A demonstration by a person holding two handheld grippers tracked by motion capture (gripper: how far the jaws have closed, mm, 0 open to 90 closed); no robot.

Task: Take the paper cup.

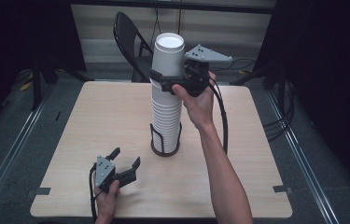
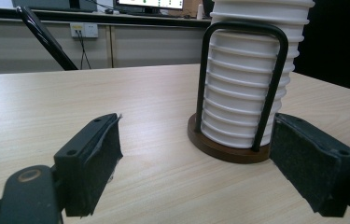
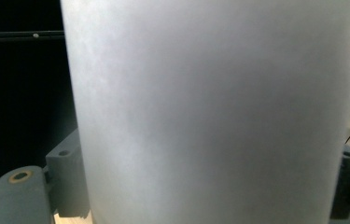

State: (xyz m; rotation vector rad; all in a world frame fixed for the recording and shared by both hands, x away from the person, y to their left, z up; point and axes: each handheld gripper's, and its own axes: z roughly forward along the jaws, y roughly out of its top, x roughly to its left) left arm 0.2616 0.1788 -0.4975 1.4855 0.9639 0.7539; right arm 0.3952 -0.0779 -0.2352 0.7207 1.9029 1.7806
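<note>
White paper wall sits right up against the right gripper's camera: the top cup (image 3: 214, 112) stands between that gripper's two jaws, which press on its sides. From above, the right gripper (image 1: 175, 79) pinches this cup at the head of the stack (image 1: 166, 116), coming at it side-on from the right, so the cup lies straight ahead of the tongs, between the pads. The cup's long axis runs upright, mouth up and base down into the cups beneath, in line with the whole column, which stands in a wire holder (image 1: 164, 142) on the table (image 1: 238, 177). That upright axis is the relation the next move likely turns on: a lift would need to go straight up along it, since a sideways pull could tip the tall stack. The left gripper (image 1: 125, 164) rests low and near the person, jaws spread wide and holding nothing; in its own view the holder's base (image 2: 226, 149) lies ahead and to the right of its pads, close by but apart. The right hand is plainly the nearer to the cup.
</note>
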